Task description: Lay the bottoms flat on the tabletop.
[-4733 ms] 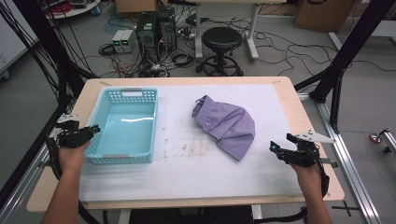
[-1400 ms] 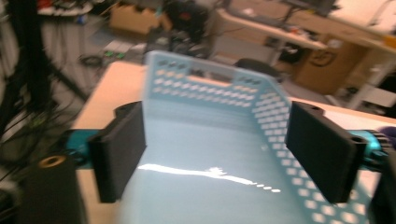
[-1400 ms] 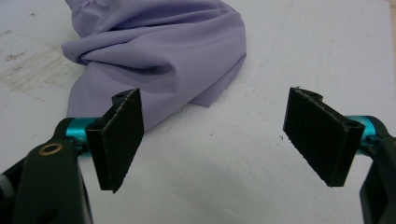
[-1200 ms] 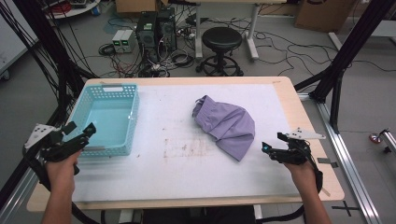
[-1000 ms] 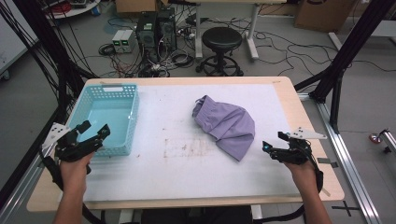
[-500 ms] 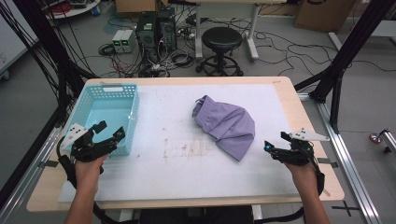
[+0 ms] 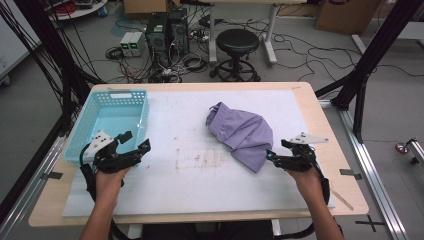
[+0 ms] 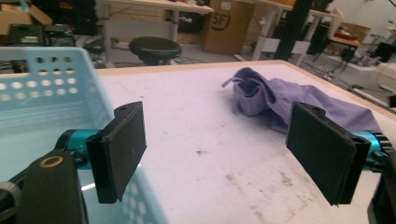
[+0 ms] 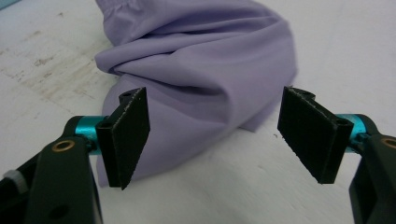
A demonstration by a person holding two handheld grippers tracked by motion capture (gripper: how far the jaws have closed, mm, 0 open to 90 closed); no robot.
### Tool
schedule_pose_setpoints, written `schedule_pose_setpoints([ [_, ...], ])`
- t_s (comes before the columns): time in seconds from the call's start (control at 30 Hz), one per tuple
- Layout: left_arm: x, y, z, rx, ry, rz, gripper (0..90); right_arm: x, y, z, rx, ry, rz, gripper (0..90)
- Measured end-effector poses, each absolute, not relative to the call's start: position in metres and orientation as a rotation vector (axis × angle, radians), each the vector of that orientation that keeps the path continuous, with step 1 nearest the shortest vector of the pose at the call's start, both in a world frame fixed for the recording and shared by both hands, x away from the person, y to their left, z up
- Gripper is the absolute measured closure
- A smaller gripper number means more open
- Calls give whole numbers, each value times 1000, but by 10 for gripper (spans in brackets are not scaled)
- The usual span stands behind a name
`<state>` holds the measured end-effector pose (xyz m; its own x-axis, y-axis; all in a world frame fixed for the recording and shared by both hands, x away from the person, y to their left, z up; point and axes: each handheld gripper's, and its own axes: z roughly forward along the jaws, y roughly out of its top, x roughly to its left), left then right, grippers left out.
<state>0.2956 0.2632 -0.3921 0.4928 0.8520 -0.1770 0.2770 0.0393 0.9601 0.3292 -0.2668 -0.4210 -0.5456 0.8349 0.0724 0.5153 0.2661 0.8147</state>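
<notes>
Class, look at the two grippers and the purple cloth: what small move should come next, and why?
Probably the right gripper should ease forward and close on the near edge of the purple cloth. Its jaws have just been closing a little but stand open, with the cloth's edge just ahead, not pinched. The left gripper is open beside the blue basket.

Colours I see
Lilac cloth mid-frame; pale turquoise basket with dotted holes, upper left; white, brown-stained tabletop.

A wooden table carries a stained white mat; on the mat lie a blue basket and a crumpled purple cloth, well apart.
</notes>
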Motion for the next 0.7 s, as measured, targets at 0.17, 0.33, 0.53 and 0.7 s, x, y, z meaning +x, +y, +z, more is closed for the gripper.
schedule_pose_setpoints([
  [0.17, 296, 250, -395, 1550, 1000, 558, 207, 351, -236, -434, 1192, 2274, 1083, 330],
  [0.33, 297, 244, -398, 1574, 984, 541, 212, 359, -222, -442, 1204, 2316, 994, 605],
  [0.53, 298, 242, -400, 1588, 986, 534, 223, 353, -217, -443, 1129, 2441, 989, 892],
  [0.7, 297, 243, -401, 1582, 985, 538, 228, 322, -215, -434, 958, 2577, 1174, 892],
])
